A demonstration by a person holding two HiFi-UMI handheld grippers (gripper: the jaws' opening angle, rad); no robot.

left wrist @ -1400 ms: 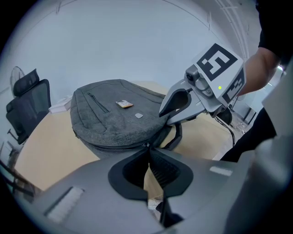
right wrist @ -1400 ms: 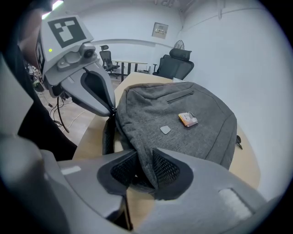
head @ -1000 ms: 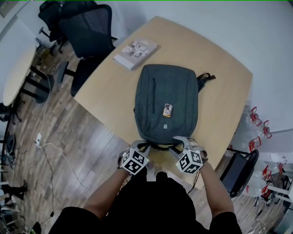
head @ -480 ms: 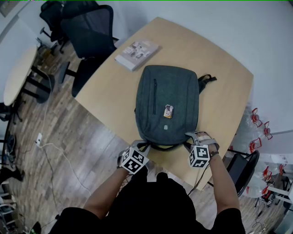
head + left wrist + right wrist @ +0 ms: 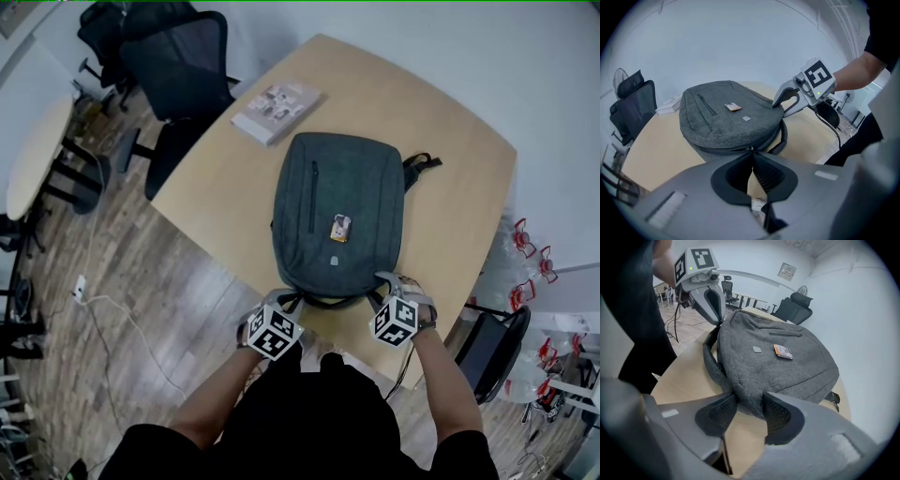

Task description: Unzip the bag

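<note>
A grey backpack (image 5: 337, 211) lies flat on the wooden table (image 5: 450, 169), with a small orange tag (image 5: 342, 227) on its front. My left gripper (image 5: 286, 302) is at the bag's near edge, its jaws shut together on the zipper pull (image 5: 750, 149) beside the carry handle (image 5: 780, 140). My right gripper (image 5: 384, 281) is at the bag's near right corner. Its jaws are closing, with a fold of the grey fabric (image 5: 747, 397) filling the gap between the pads. Each gripper shows in the other's view: the right gripper (image 5: 780, 102) and the left gripper (image 5: 718, 319).
A book (image 5: 277, 111) lies on the table beyond the bag's far left corner. Black office chairs (image 5: 178, 66) stand past the table on the left, and another chair (image 5: 492, 352) is close on the right. A white cable (image 5: 122, 319) runs across the wooden floor.
My right gripper moved right along the bag's near edge from beside the left gripper to the corner, then settled in against the fabric. The left gripper stayed put.
</note>
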